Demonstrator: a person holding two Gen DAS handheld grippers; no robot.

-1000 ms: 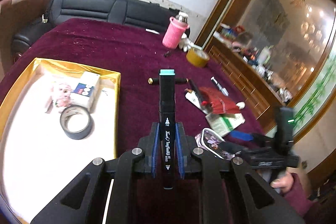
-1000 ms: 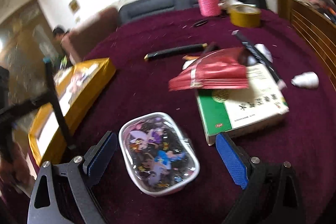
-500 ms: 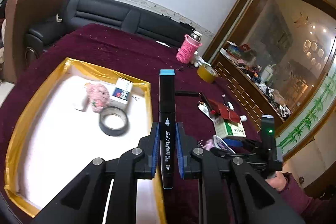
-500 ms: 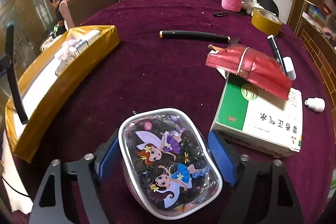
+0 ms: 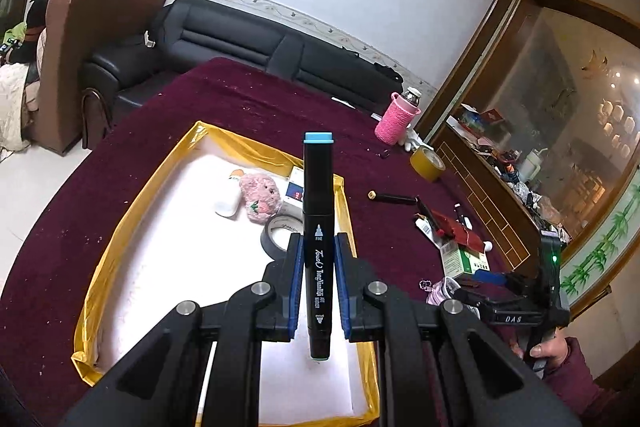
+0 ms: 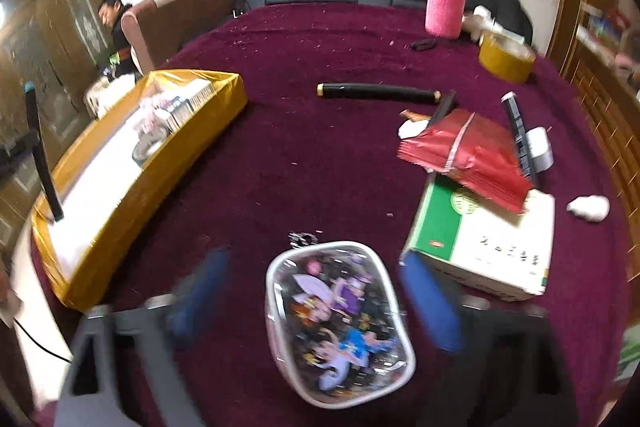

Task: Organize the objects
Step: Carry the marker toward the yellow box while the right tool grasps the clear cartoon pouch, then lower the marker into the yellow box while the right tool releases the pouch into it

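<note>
My left gripper point(image 5: 319, 239) is shut on a black marker point(image 5: 318, 179) with a blue cap, held upright above the right part of the gold tray point(image 5: 132, 203) with its white lining. In the right wrist view the same marker point(image 6: 40, 155) shows at the left over the tray point(image 6: 160, 163). My right gripper point(image 6: 314, 261) points down at a clear pouch point(image 6: 340, 319) with cartoon fairies that lies on the maroon cloth. Its jaws are opening, blurred, one blue pad on each side of the pouch and not pressing it.
The tray holds a grey tape roll point(image 5: 280, 231), a pink plush point(image 5: 262, 197) and a white bottle point(image 5: 228, 205). Right of the pouch lie a green-white box point(image 6: 480, 243), red packets point(image 6: 464, 151) and a black pen point(image 6: 376, 93). Farther back stand a yellow tape roll point(image 6: 506, 61) and a pink bottle point(image 6: 444, 7).
My left gripper carried the marker leftward from over the cloth to over the tray. My right gripper narrowed around the pouch, then widened again, and tilted further down at it.
</note>
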